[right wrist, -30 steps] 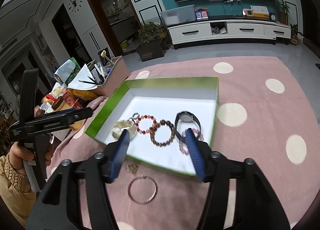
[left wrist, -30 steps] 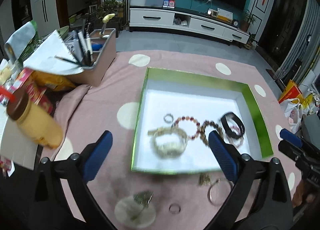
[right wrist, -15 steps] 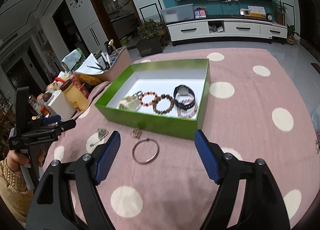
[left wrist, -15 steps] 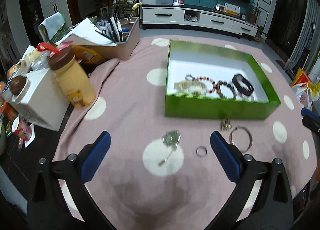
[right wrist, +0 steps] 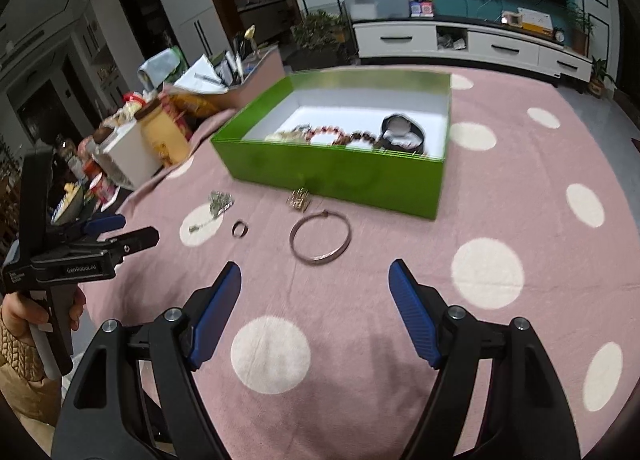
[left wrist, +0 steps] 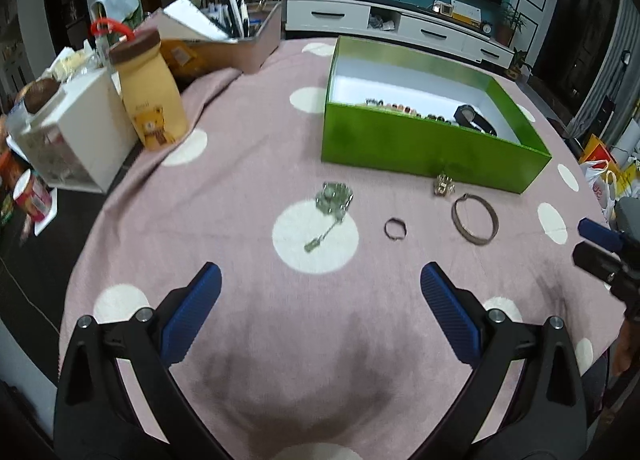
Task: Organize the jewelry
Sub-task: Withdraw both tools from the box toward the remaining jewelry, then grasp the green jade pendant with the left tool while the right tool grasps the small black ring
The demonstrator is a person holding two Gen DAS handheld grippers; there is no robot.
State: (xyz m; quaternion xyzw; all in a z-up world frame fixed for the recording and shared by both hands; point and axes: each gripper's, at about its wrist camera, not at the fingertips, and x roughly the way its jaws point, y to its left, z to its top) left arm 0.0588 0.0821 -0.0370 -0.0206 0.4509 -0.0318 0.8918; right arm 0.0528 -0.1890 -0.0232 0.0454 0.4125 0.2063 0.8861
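Pink, white-dotted cloth over the worktop, with a green box far right of centre, its lid off. Inside the box: bead bracelets in a row on the white floor, a black watch at their right end, a pale piece at their left end too blurred to name. Outside, on the cloth just near the box's front wall: a small gold charm, a thin bangle right of and nearer than it, a small ring left of the bangle, and a silver clustered piece with a short chain, lying partly on a white dot. All four apart from one another and from the box. Left tool spread wide above the near cloth, holding nothing, blue pads well short of the jewelry. Right tool likewise spread wide and holding nothing, the bangle just beyond its tips. Far left: a yellow bottle with a brown cap, a white box beside it, and a tray of pens behind.
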